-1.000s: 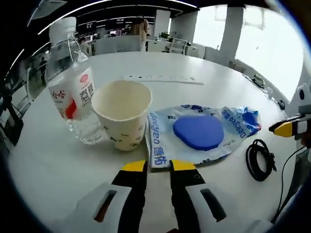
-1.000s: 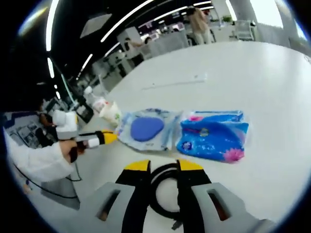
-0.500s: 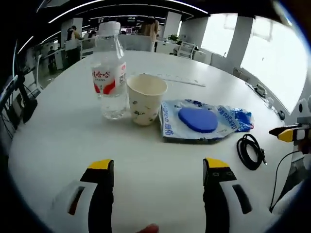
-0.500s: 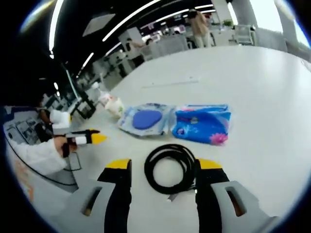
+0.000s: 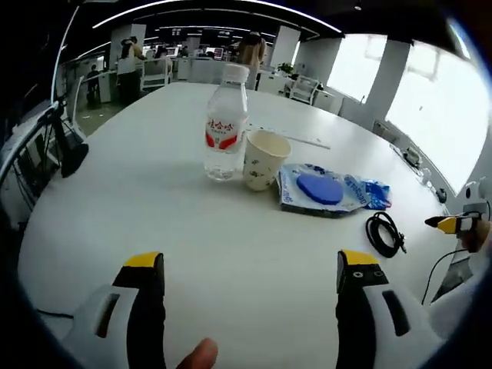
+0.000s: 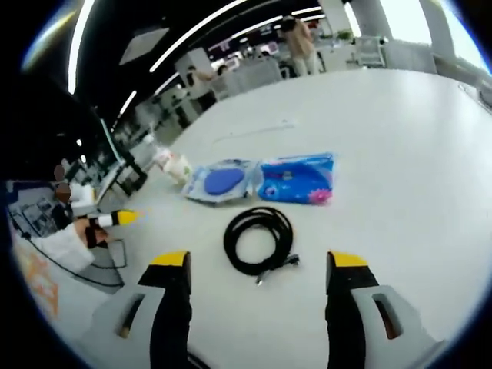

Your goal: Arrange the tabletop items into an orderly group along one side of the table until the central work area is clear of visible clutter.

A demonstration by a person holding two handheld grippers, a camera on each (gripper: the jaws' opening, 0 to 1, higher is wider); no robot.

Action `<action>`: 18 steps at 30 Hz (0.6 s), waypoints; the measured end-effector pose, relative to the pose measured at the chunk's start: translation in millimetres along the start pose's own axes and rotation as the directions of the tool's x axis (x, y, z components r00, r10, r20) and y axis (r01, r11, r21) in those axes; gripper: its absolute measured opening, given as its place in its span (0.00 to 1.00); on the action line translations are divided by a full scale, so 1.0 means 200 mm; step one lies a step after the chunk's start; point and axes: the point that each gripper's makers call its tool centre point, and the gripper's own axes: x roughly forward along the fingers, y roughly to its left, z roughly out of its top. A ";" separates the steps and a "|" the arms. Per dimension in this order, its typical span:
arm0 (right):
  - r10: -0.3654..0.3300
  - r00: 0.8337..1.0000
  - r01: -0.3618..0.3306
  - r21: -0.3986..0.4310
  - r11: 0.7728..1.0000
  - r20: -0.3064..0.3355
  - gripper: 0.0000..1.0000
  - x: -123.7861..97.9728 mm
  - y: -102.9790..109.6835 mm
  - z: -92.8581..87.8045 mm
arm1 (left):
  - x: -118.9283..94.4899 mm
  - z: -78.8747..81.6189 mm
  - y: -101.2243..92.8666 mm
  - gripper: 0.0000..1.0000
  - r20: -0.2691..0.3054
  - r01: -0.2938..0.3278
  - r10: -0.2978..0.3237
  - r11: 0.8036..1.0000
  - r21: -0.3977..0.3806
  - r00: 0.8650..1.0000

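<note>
Looks near done: bottle, cup, clear pouch with a blue pad, and cable sit in a row across the frame's centre-right on the white counter. Blue pack touches the pouch. Left claw released; right claw released, cable just ahead. Bottle clear plastic, cup paper, pouch crinkly, cable a loose black coil, maybe still to tuck in.
</note>
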 end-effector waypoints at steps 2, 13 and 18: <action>-0.003 1.000 0.002 0.013 1.000 0.001 0.72 -0.03 0.00 -0.02 | -0.03 -0.01 0.00 0.95 -0.004 0.013 -0.012 1.000 0.020 1.000; -0.018 1.000 0.019 0.067 0.998 -0.014 0.71 -0.12 -0.01 -0.15 | -0.13 -0.07 0.00 0.93 -0.031 0.065 -0.062 0.994 0.091 0.998; -0.023 1.000 0.024 0.087 0.996 -0.008 0.71 -0.14 -0.03 -0.16 | -0.12 -0.05 -0.02 0.92 -0.028 0.072 -0.070 0.993 0.093 0.997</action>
